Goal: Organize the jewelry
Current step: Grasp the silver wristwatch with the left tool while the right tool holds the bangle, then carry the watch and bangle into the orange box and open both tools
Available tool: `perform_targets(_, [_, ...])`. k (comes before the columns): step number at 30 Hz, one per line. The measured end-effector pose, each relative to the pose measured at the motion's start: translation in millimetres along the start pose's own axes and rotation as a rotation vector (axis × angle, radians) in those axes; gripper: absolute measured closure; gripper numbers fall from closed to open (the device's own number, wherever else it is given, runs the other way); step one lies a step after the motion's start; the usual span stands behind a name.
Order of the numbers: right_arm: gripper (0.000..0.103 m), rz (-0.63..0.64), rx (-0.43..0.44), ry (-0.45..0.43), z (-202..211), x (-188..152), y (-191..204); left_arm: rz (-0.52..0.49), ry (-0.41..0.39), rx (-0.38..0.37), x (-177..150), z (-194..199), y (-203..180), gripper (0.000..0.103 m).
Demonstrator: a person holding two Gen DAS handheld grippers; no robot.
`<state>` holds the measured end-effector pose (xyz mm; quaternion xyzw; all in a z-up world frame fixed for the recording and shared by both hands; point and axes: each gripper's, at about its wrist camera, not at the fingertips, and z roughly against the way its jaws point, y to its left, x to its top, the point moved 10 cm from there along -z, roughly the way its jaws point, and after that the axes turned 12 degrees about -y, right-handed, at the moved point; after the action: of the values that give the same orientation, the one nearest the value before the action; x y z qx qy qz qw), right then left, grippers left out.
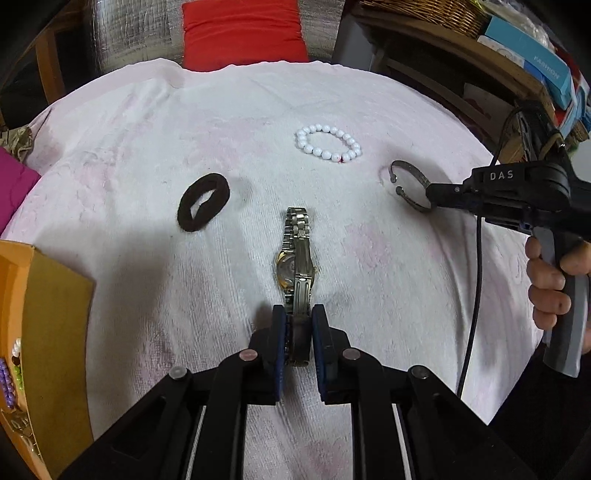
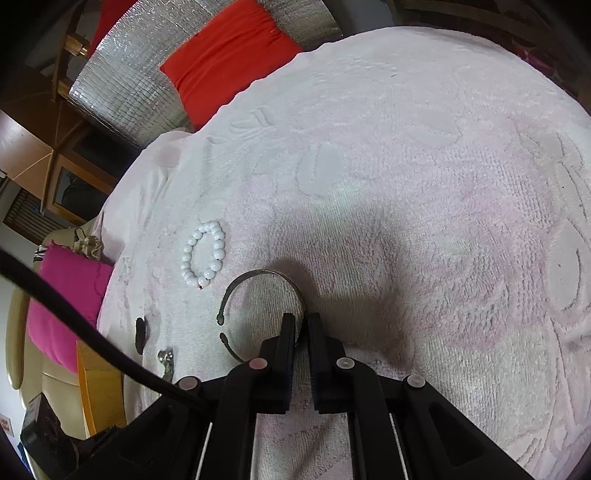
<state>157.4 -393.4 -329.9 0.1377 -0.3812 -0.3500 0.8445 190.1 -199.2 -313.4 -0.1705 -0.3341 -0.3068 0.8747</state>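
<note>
My left gripper (image 1: 298, 317) is shut on the near end of a metal wristwatch (image 1: 297, 258) that lies on the white towel (image 1: 129, 155). My right gripper (image 2: 301, 321) is shut on a thin open metal bangle (image 2: 258, 291); from the left wrist view its tip (image 1: 430, 194) pinches the bangle (image 1: 406, 182) at the towel's right. A white bead bracelet (image 1: 328, 143) lies beyond the watch, also in the right wrist view (image 2: 205, 253). A dark brown hair tie (image 1: 203, 202) lies left of the watch.
An orange cardboard box (image 1: 48, 332) with beaded pieces inside stands at the left edge of the towel. A red cushion (image 1: 243, 33) lies behind the towel, a pink one (image 2: 62, 306) at the left. Shelves with a basket and boxes (image 1: 524, 55) stand at the back right.
</note>
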Motion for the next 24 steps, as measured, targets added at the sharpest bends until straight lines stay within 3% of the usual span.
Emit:
perform_targets(4, [0.094,0.007,-0.010,-0.009,1,0,0,0.042,-0.018,-0.006,8,1,2,0.056])
perform_targets(5, [0.094,0.008,-0.012,-0.010,1,0,0,0.043,-0.031,-0.002,11,1,1,0.056])
perform_targets(11, [0.094,0.015,-0.012,-0.015,2,-2,1,0.026,-0.051,0.048,23,-11,-1,0.055])
perform_targets(16, [0.094,0.018,-0.005,-0.012,2,-2,1,0.034,-0.015,0.079,21,-28,4,0.056])
perform_targets(18, [0.094,0.020,-0.002,-0.008,2,-2,1,0.000,-0.015,0.092,20,-30,0,0.061])
perform_targets(20, [0.094,0.019,0.004,-0.004,2,-2,0,-0.024,-0.017,0.081,18,-30,-5,0.071])
perform_targets(24, [0.095,0.028,0.015,-0.001,3,-1,1,-0.030,-0.020,0.078,17,-28,-4,0.077])
